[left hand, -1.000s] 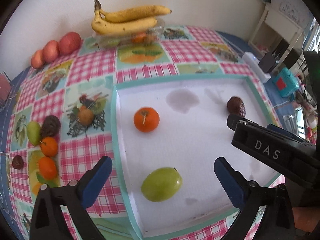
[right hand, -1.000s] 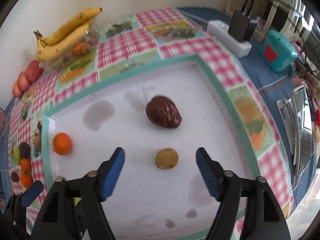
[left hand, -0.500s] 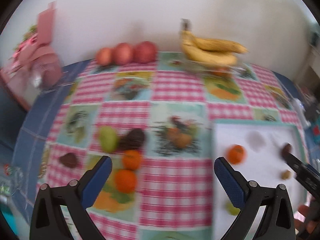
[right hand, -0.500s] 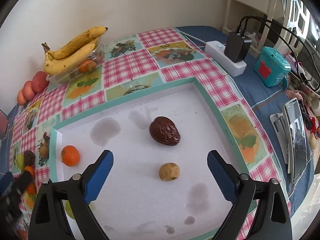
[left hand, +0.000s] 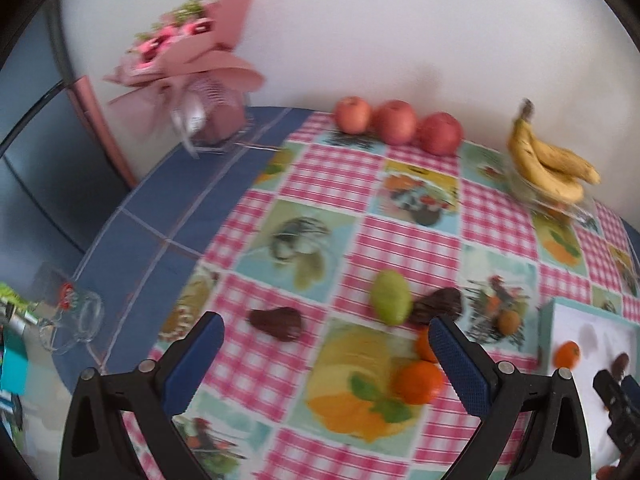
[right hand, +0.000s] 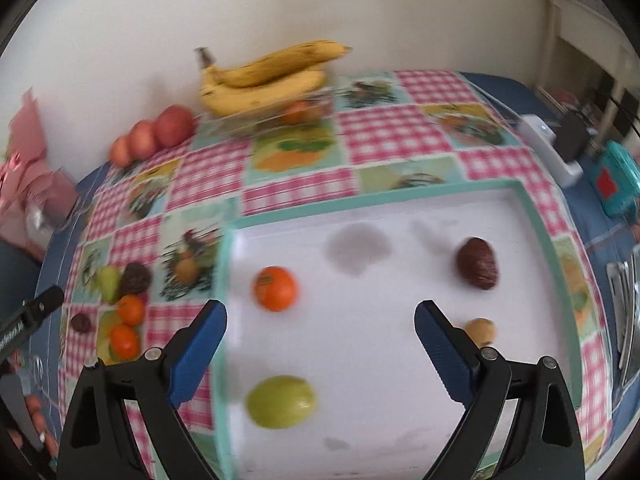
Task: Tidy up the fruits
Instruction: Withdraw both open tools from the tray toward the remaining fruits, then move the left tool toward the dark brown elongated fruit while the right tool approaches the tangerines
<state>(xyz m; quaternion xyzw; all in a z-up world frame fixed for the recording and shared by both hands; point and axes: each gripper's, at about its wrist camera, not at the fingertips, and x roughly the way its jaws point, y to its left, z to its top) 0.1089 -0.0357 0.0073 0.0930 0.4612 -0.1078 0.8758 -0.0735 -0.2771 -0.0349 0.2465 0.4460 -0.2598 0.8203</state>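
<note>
Four fruits lie apart on the white teal-rimmed foam tray (right hand: 532,216): round orange tangerine (right hand: 275,288) far left, green pear-shaped fruit (right hand: 281,401) near left, dark wrinkled fruit (right hand: 477,263) far right, small tan ball (right hand: 481,331) near right. Right gripper (right hand: 320,344) tilts down over the bare tray middle, fingers wide, empty. Left gripper (left hand: 326,354) hangs wide and empty over the checked pink tablecloth (left hand: 400,240), above loose fruit left of the tray.

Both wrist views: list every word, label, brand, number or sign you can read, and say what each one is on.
No text can be quoted; every mark is too blurred or small.
White lettering on the left gripper, at the edge of the right wrist view: unreadable.
Sticker on the orange in the tray: unreadable.
Red logo on the glass jar: unreadable.
Red patch on the teal box: no letters visible.
</note>
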